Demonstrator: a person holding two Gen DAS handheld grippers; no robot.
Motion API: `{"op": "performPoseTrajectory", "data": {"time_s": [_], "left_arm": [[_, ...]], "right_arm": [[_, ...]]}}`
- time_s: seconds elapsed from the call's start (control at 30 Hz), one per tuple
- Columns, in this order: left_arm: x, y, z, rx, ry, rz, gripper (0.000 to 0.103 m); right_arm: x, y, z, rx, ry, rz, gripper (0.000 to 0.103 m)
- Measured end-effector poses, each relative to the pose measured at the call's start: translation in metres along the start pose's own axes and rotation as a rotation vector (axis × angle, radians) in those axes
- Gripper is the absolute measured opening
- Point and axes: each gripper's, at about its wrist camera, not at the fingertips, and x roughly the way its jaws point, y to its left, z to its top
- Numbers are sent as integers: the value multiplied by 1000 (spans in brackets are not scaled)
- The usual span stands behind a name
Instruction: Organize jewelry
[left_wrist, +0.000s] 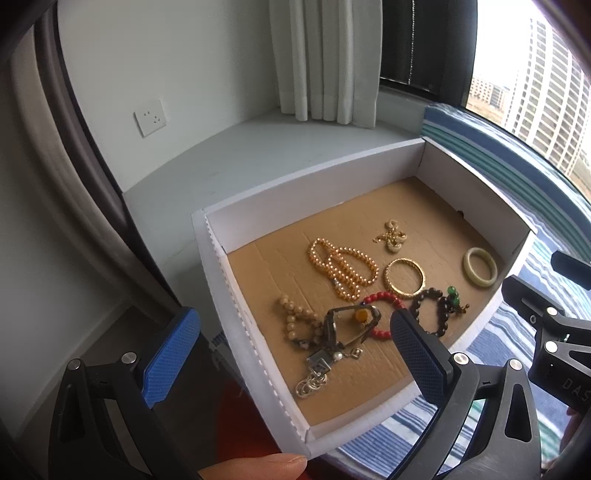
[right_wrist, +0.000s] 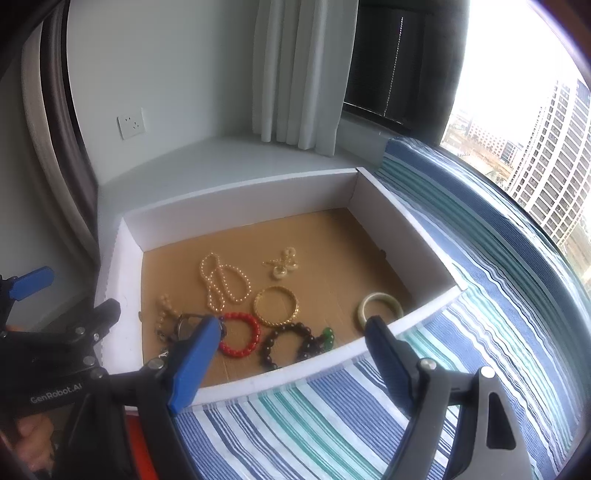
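Observation:
A white box with a brown cardboard floor holds the jewelry: an orange pearl string, a gold bangle, a pale jade bangle, a red bead bracelet, a dark bead bracelet, a gold chain piece and a silver tangle. My left gripper stands open astride the box's left wall, holding nothing. My right gripper hovers open over the near wall, above the red and dark bracelets.
The box sits on a blue, white and green striped cloth beside a white sill. A curtain, a wall socket and a window lie behind. A thumb shows at the bottom edge.

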Motion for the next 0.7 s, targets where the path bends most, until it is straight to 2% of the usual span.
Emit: {"op": "performPoseTrajectory", "data": {"time_s": [0.7], "left_arm": [[2,1,0,-1,13,-26,102]], "right_arm": [[5,3,2,9,21,2,82]]}}
